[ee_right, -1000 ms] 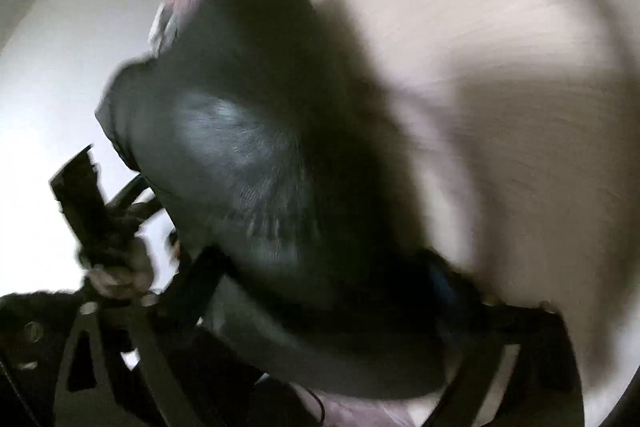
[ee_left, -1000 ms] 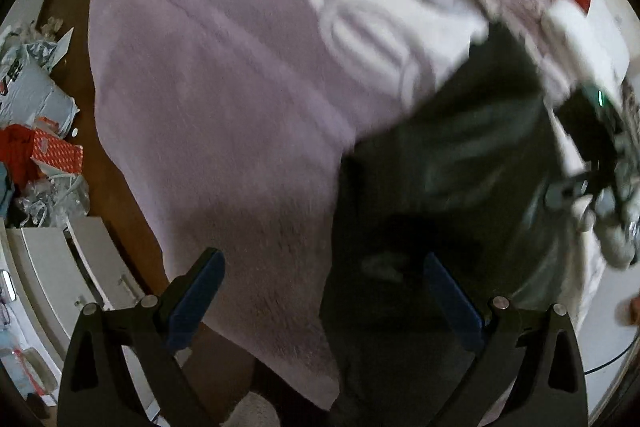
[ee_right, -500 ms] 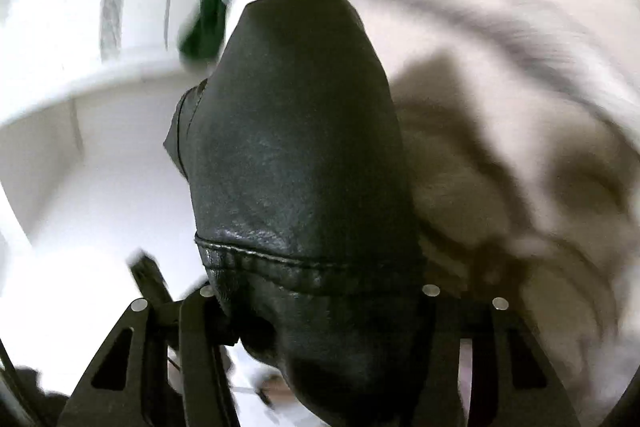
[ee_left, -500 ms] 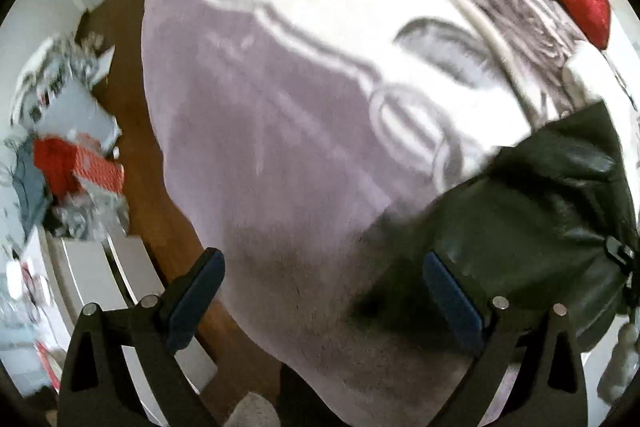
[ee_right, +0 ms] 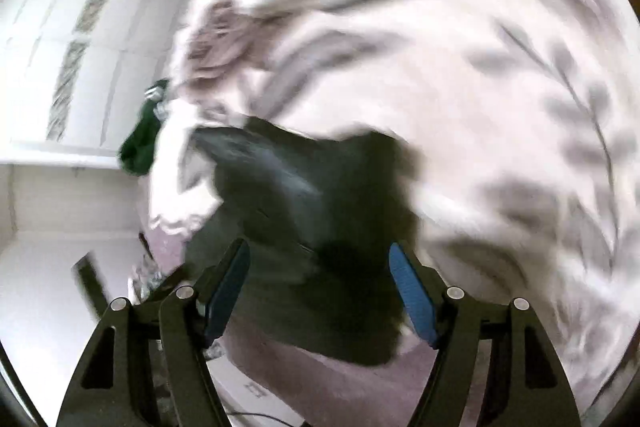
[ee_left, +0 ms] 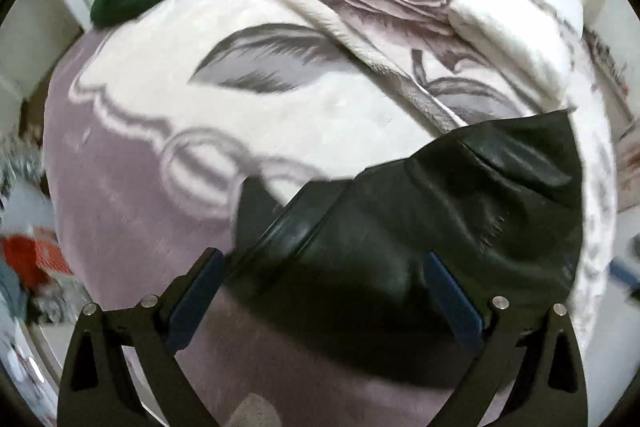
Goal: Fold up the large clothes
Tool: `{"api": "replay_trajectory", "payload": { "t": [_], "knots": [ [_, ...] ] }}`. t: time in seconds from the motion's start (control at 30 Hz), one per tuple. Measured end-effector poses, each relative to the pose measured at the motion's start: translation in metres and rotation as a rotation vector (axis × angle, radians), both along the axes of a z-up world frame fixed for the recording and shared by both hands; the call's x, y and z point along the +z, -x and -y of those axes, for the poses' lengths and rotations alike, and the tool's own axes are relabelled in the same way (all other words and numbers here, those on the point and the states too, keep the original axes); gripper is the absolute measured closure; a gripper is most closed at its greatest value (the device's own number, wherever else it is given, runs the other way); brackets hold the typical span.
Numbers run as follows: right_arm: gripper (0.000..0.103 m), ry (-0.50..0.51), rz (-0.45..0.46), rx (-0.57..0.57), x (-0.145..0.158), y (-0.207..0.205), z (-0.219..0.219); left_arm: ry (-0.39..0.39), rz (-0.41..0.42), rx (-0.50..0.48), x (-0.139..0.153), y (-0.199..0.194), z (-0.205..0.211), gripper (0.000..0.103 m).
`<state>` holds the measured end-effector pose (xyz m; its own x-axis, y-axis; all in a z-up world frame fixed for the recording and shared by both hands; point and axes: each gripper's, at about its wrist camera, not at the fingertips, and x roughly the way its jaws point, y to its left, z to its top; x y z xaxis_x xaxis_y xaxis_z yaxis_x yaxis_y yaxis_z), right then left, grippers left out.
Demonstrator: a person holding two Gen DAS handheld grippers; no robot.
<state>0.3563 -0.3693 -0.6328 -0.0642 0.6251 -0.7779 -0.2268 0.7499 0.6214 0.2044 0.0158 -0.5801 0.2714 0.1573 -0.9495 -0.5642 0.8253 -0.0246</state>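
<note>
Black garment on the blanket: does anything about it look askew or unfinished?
Yes. The black garment lies rumpled on the blanket, with an uneven, creased edge, not a flat fold. Both grippers are clear of it; the right gripper is opening.

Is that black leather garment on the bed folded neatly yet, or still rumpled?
Still rumpled: the black leather garment lies bunched with wavy creases and uneven edges on the flowered blanket.

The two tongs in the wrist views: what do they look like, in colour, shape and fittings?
Both look the same build. The left tongs have two black angular arms with triangular cut-outs, round silver pins near the top, and long flat blue pads on the inner faces. The right tongs show the same black arms, silver pins and ribbed blue pads. No markings, sleeves or hands show.
</note>
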Motion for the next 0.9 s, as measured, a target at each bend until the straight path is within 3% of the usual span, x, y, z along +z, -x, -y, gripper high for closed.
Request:
{"api": "replay_trajectory", "payload": {
  "t": [0.07, 0.17, 0.27, 0.3, 0.47, 0.57, 0.73, 0.8, 0.9],
  "knots": [
    [0.029, 0.007, 0.052, 0.098, -0.005, -0.017, -0.043, -0.013, -0.036, 0.003, -0.016, -0.009, -0.004, 0.0],
    [0.032, 0.159, 0.111, 0.236, -0.033, -0.038, -0.096, 0.05, -0.088, 0.04, -0.049, -0.011, -0.019, 0.0],
    [0.044, 0.319, 0.091, 0.245, -0.081, -0.062, -0.127, 0.206, -0.092, 0.14, -0.077, 0.001, -0.046, 0.0],
    [0.044, 0.331, 0.076, 0.217, -0.097, -0.064, -0.133, 0.244, -0.084, 0.166, -0.082, 0.003, -0.055, 0.0],
    [0.041, 0.368, 0.046, 0.207, -0.128, -0.081, -0.152, 0.305, -0.06, 0.188, -0.095, 0.002, -0.073, 0.0],
    [0.041, 0.347, -0.016, 0.215, -0.119, -0.09, -0.152, 0.3, -0.066, 0.18, -0.091, 0.003, -0.073, 0.0],
    [0.041, 0.192, -0.035, 0.174, -0.027, -0.059, -0.094, 0.257, -0.048, 0.197, -0.055, 0.037, -0.065, 0.0],
    [0.041, 0.199, -0.08, 0.138, -0.022, -0.036, -0.065, 0.258, -0.047, 0.217, -0.043, 0.061, -0.058, 0.001],
    [0.041, 0.207, -0.245, 0.053, -0.053, 0.004, -0.025, 0.31, -0.069, 0.267, -0.045, 0.09, -0.046, 0.001]
  ]
}}
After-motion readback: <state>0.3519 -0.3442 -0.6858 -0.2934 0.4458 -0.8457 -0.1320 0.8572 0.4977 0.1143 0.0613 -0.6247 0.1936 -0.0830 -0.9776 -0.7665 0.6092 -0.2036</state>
